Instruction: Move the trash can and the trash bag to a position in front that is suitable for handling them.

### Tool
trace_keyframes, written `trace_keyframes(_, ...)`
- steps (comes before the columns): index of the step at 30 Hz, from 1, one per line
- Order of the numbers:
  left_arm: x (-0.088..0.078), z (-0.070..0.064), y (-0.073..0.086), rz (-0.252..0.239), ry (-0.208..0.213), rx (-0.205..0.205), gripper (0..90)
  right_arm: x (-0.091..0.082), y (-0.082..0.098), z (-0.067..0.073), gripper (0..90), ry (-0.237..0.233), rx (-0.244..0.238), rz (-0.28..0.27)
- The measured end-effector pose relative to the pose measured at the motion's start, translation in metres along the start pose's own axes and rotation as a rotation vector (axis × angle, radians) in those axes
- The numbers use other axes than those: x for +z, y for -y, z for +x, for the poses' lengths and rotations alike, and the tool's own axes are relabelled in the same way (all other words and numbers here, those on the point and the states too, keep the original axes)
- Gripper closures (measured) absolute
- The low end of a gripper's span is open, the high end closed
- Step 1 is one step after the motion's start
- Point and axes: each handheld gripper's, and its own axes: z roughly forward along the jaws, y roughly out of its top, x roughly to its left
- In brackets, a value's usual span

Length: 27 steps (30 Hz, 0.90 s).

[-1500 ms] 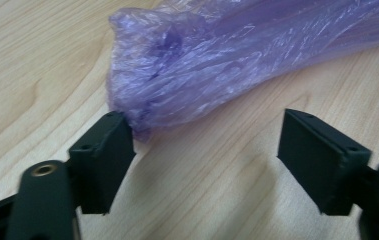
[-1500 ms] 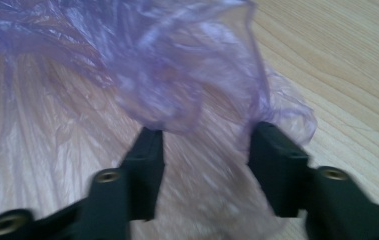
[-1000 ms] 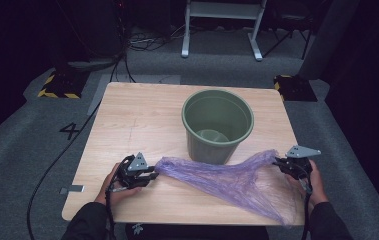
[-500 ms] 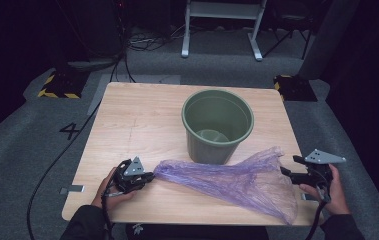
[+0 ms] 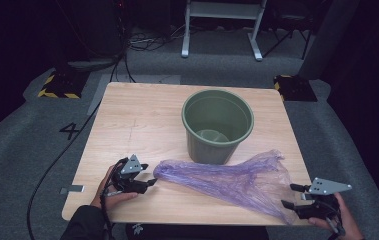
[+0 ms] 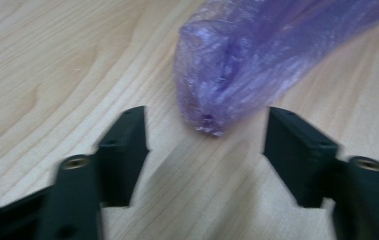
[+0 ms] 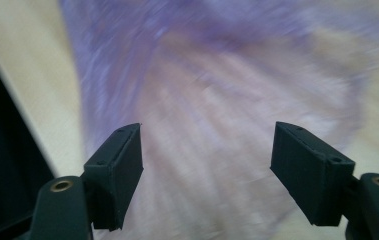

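At the left, the left gripper [image 5: 149,183] had just been opening, its fingers [image 6: 124,150] spread with the bunched end of the purple bag [image 5: 227,177] lying free just ahead of them. The bag lay flat across the near surface [image 5: 142,120], so the work seemed between grips; next, each side probably needed a fresh hold. Behind it, the green bin [image 5: 218,125] looked empty. The right gripper [image 5: 291,195] stood open too, holding nothing.
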Motion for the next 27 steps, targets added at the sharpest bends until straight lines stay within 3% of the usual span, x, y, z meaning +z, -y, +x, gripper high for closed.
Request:
trace_keyframes(4,0.002,0.001,-0.002,-0.010,0.016,-0.021,27.7,0.012,0.009,0.008,39.7,-0.049,-0.020,0.039)
trace_keyframes(7,0.005,0.000,-0.005,-0.012,0.027,-0.017,29.7,0.019,0.014,0.012,50.9,-0.089,-0.032,0.033)
trace_keyframes(11,0.008,-0.005,-0.009,-0.004,0.042,0.004,33.7,0.026,0.013,0.011,55.8,-0.046,-0.037,0.048)
trace_keyframes(15,0.012,-0.009,-0.011,0.010,0.035,0.027,35.9,0.029,0.010,0.003,58.8,0.012,0.006,0.048)
trace_keyframes(18,0.013,-0.009,-0.012,0.005,0.048,0.022,33.9,0.033,0.007,-0.005,60.2,0.047,0.031,0.044)
trace_keyframes(27,0.012,-0.007,-0.013,0.008,0.040,0.026,30.8,0.055,-0.015,-0.046,60.4,0.157,0.123,0.054)
